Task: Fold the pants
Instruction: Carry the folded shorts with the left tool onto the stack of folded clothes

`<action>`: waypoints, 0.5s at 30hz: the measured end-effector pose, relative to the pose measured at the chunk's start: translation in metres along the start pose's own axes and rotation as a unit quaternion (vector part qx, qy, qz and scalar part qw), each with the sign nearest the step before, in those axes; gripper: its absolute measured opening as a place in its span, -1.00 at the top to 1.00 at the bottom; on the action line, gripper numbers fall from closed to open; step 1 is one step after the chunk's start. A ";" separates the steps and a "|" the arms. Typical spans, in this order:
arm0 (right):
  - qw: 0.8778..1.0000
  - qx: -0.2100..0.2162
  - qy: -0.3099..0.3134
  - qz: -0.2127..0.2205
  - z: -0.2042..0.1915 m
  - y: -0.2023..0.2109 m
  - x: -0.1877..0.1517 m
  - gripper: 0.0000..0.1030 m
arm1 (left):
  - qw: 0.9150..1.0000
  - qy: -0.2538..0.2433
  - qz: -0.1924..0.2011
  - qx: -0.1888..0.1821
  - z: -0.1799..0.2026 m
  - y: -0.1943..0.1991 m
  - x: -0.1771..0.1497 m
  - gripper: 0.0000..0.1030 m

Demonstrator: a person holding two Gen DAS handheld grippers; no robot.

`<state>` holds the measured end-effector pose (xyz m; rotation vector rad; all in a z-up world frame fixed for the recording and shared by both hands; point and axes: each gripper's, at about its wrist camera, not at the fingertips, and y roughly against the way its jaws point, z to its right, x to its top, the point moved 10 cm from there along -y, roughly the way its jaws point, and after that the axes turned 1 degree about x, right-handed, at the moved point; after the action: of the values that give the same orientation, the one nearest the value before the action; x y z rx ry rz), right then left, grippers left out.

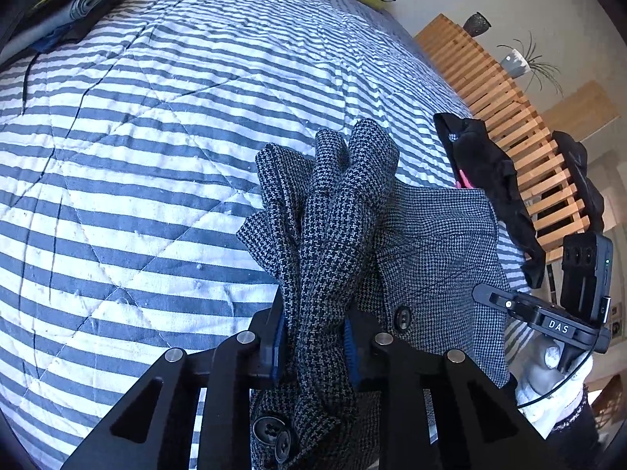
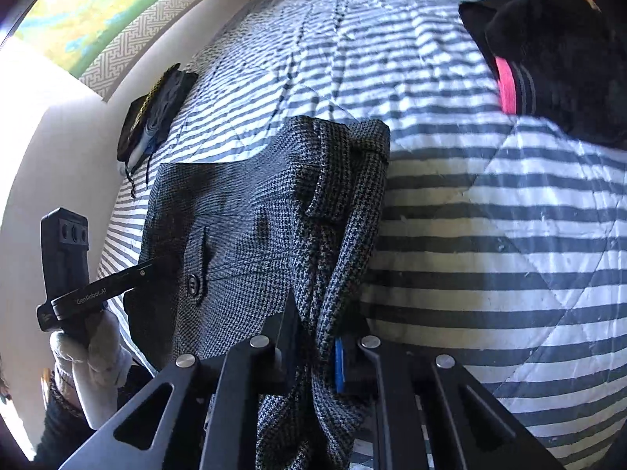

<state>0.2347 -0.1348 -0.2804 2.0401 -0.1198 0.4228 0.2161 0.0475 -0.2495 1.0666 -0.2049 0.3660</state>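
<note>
Houndstooth pants [image 1: 333, 235]: bunched, pinched at both ends, draped above the bed.
Left gripper [image 1: 313, 346]: clamped on pants folds.
Right gripper [image 2: 313, 346]: clamped likewise.
Striped quilt [image 1: 156, 137]: beneath.
Black garment [image 2: 560, 58]: farther back.

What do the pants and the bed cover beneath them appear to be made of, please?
The pants look like a woven, wool-like suiting: a fine grey-and-black houndstooth weave, matte, with dark buttons; the fibre itself is not certain. The bed cover looks like a quilted cotton-type fabric: blue and white stripes, crossed by diagonal stitch lines, slightly puckered. Both the left claw and the right claw are shut on bunched pants.
</note>
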 end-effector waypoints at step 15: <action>0.994 0.011 0.089 0.067 -0.124 0.046 0.062 0.82 | 0.993 -0.011 0.115 0.025 -0.026 0.136 0.070 0.57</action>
<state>0.2498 -0.0446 -0.1671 2.0120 -0.1454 0.6898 0.2277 0.1426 -0.1275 1.0986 -0.3421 0.5696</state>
